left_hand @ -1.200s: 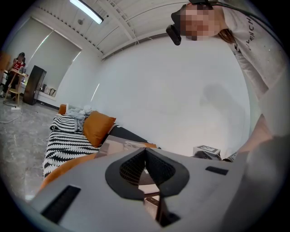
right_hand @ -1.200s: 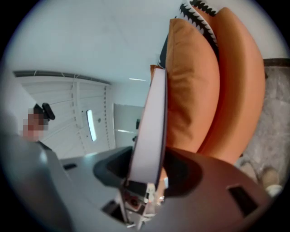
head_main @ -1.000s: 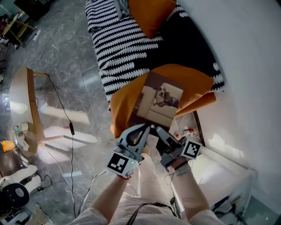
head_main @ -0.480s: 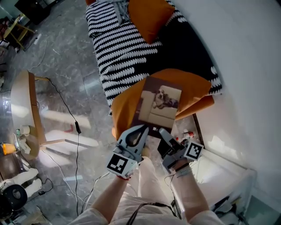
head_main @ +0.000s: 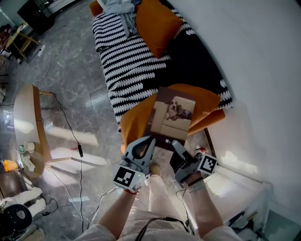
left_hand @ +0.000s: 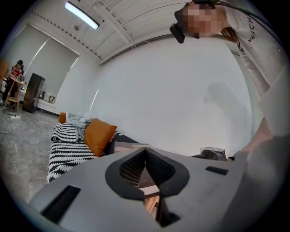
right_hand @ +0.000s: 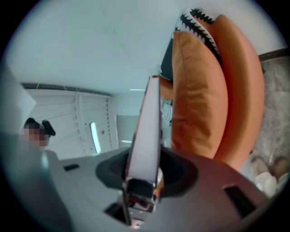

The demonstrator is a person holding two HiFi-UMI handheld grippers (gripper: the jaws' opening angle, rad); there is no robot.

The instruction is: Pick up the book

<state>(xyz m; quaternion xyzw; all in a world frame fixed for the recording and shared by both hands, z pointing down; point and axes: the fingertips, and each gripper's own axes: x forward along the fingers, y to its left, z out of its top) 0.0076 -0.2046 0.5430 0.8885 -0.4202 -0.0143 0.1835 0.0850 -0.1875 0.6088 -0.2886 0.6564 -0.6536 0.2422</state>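
The book, with a dog photo on its cover, is held over an orange cushion at the sofa's near end. My left gripper is shut on the book's near left corner. My right gripper is shut on its near right edge. In the right gripper view the book stands edge-on between the pads of the right gripper, with the orange cushion beside it. In the left gripper view the left gripper shows its pads meeting at the tip, with a strip of the book behind them.
A black-and-white striped throw covers the sofa, with a second orange cushion and grey cloth at its far end. A round wooden side table and a floor cable lie left. A white wall runs along the right.
Both grippers have risen a little with the book between them, and the book's near edge has lifted over the cushion. The grips look the same.
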